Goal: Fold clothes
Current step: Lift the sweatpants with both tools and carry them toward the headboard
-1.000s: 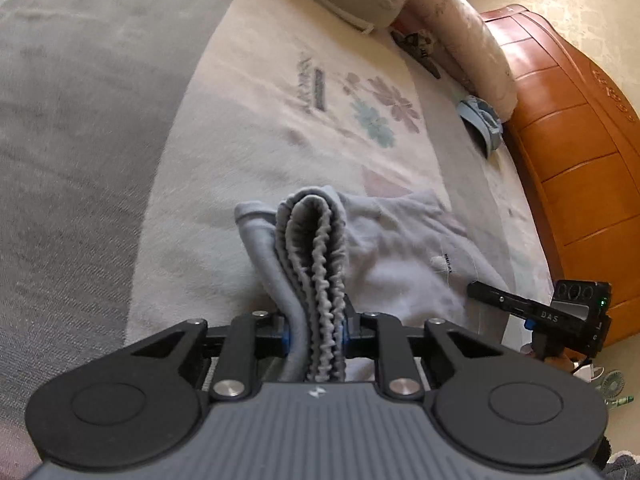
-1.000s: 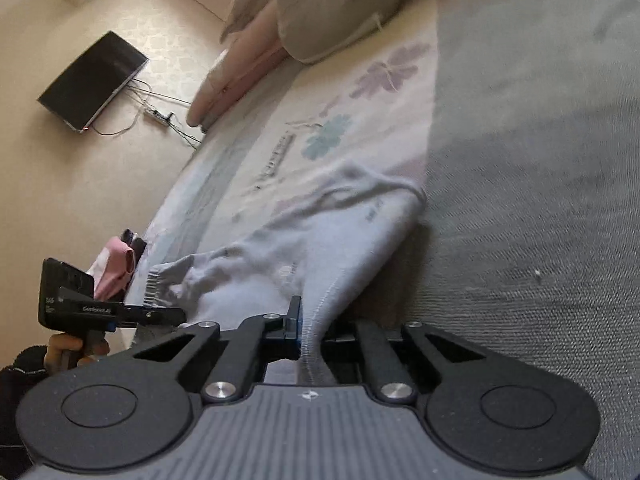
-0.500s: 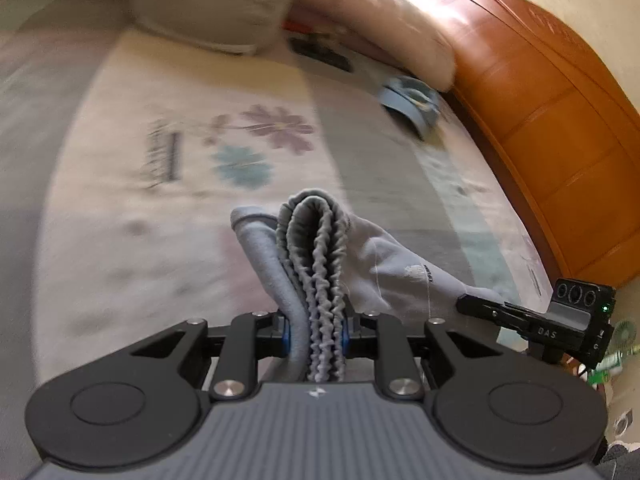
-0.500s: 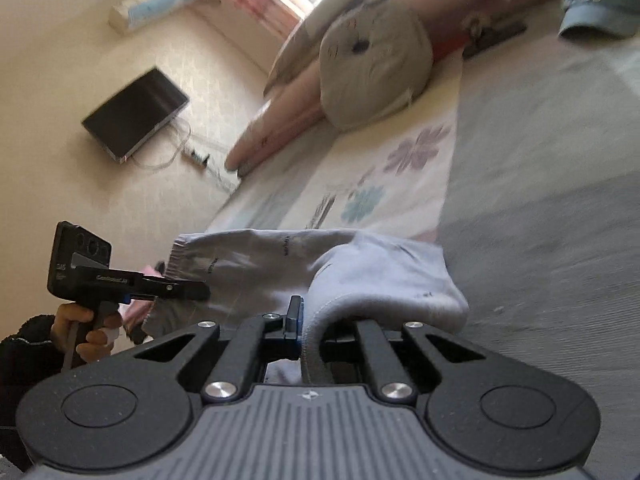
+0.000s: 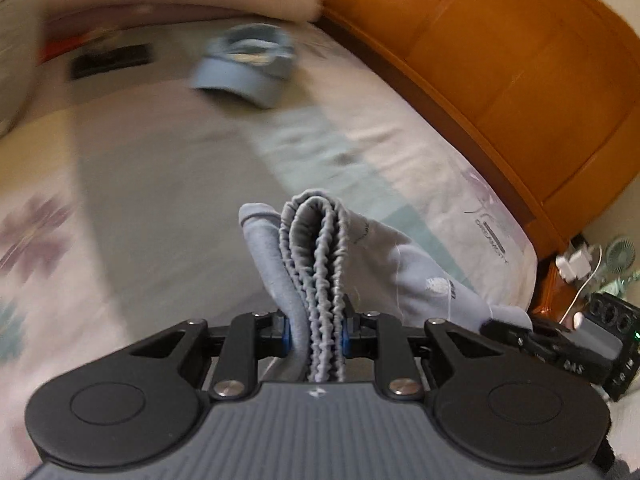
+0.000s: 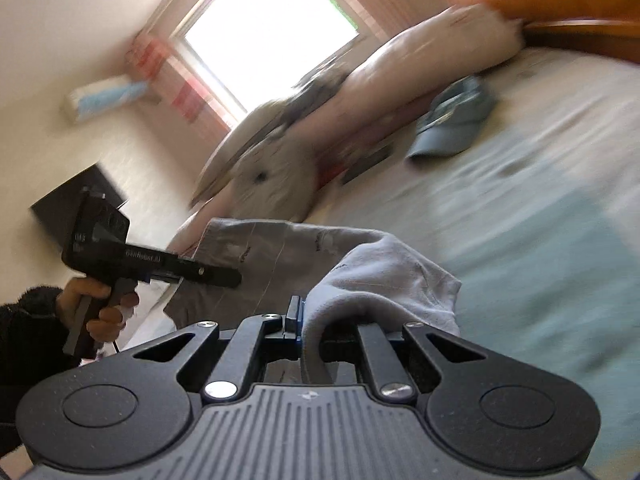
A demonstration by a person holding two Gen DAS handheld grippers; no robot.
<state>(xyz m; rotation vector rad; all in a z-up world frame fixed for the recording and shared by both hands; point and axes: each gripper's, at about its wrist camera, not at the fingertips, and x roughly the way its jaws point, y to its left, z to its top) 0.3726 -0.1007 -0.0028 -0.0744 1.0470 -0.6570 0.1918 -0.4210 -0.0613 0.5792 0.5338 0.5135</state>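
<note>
A pair of light grey pants [image 5: 400, 264] hangs in the air above the bed, stretched between both grippers. My left gripper [image 5: 314, 338] is shut on the bunched elastic waistband [image 5: 316, 240], which stands folded up between the fingers. My right gripper [image 6: 310, 328] is shut on a hem of the same grey pants [image 6: 384, 272]; the cloth drapes over its right finger. The right gripper [image 5: 560, 344] shows at the lower right of the left wrist view, and the left gripper [image 6: 224, 276], held by a hand [image 6: 100, 304], shows at the left of the right wrist view.
Below lies the bed [image 5: 160, 168] with a floral sheet. A blue cap [image 5: 244, 68] and a dark flat object [image 5: 112, 60] lie near the pillows [image 6: 400, 80]. The orange wooden headboard [image 5: 520, 60] runs along the right. A small fan [image 5: 620, 256] stands beyond the bed corner.
Both grippers have risen and swung toward the headboard, lifting the pants clear of the bed. The views are blurred by the motion. Both grips have held.
</note>
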